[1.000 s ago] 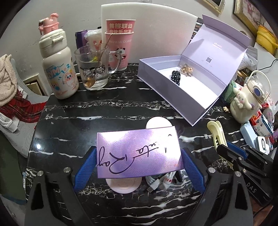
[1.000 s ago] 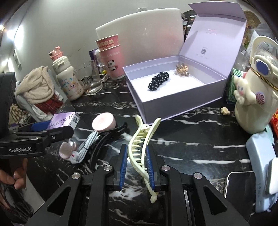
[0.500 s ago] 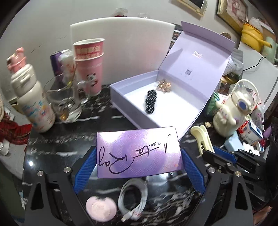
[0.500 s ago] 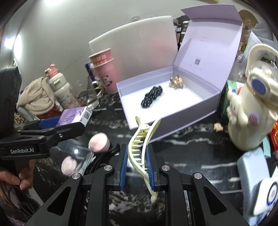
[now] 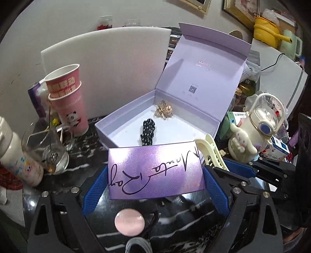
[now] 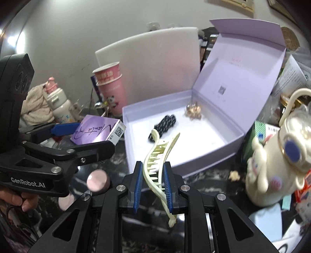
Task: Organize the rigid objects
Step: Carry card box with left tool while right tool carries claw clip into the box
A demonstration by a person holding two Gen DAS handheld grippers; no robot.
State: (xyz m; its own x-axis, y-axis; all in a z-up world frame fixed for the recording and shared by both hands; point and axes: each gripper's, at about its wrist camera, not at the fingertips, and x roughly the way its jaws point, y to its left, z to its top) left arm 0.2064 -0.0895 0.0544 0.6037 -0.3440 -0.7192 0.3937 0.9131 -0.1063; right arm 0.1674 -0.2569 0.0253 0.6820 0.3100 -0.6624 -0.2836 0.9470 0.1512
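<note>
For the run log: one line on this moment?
left hand-held gripper: shut on purple box | right hand-held gripper: shut on hair claw | lilac box: open

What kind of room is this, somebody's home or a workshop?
Most likely a home, perhaps a kitchen or dining corner. A cluttered black marble table holds cartoon water bottles and stacked pink paper cups; framed pictures hang on the wall, and a yellow pot sits on a white appliance.
</note>
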